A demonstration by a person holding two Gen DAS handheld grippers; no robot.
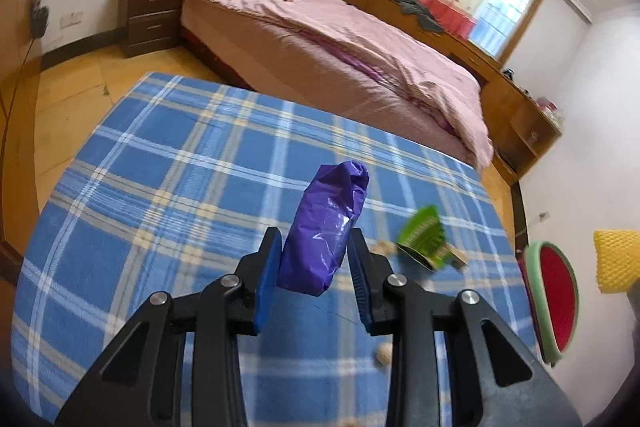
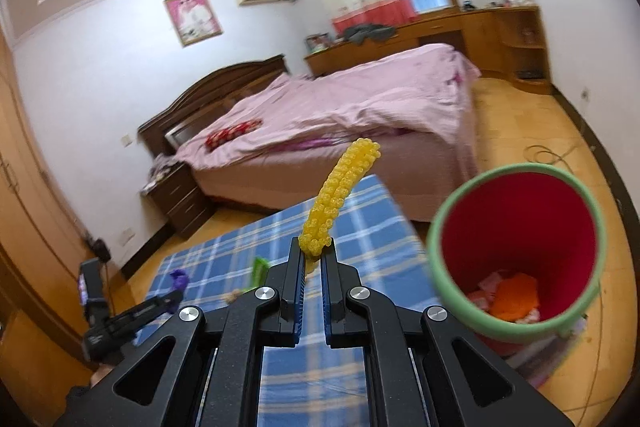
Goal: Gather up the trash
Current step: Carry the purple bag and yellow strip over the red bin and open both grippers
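1. Gripping a crumpled purple plastic bag [image 1: 326, 233], the left tool [image 1: 314, 251] has its two blue-padded fingers pressed on the bag's lower half; the bag stands up and forward out of the jaws, above the blue plaid table [image 1: 180, 163].
2. Just right of the left tool, on the table, lies a green wrapper [image 1: 424, 237], blurred, with a small tan scrap beside it; another small pale piece sits nearer, by the right finger.
3. The right tool [image 2: 314, 255] is closed on the near end of a strip of yellow foam netting [image 2: 340, 193], which rises from the fingertips and curves up to the right.
4. A round bin [image 2: 516, 251] with a green rim and red inside stands at the right, off the table's right edge, its mouth tilted towards the right wrist camera. Orange and pink scraps lie at its bottom.
5. The netting is left of the bin's mouth and apart from it, over the table's far right corner.
6. From the left wrist view the bin [image 1: 554, 303] and the netting [image 1: 616, 259] show at the far right edge.
7. Beyond the table stands a bed [image 2: 360, 107] with a pink cover.
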